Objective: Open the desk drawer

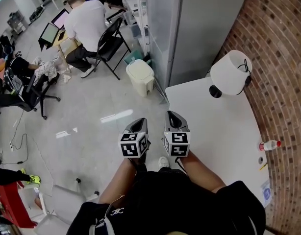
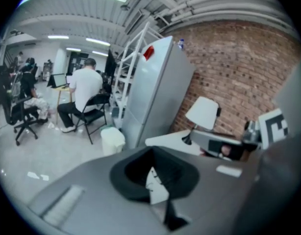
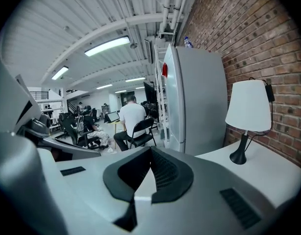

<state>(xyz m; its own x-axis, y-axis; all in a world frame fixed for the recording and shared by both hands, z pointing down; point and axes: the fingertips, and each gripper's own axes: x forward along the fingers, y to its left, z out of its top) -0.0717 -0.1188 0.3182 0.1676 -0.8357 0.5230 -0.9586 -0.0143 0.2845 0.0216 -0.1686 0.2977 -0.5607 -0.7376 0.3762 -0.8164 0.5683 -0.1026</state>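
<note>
One bottle (image 1: pixel 269 145) on desk (image 1: pixel 214 129), head view only, lamp (image 1: pixel 231 72) in every view

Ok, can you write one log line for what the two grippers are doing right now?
left gripper: shut, empty | right gripper: shut, empty | desk: not touched | drawer: not in view

White desk (image 1: pixel 214 131) w/ flat top, at 3 o'clock in head view; drawer hidden fr above, state unclear.
</note>
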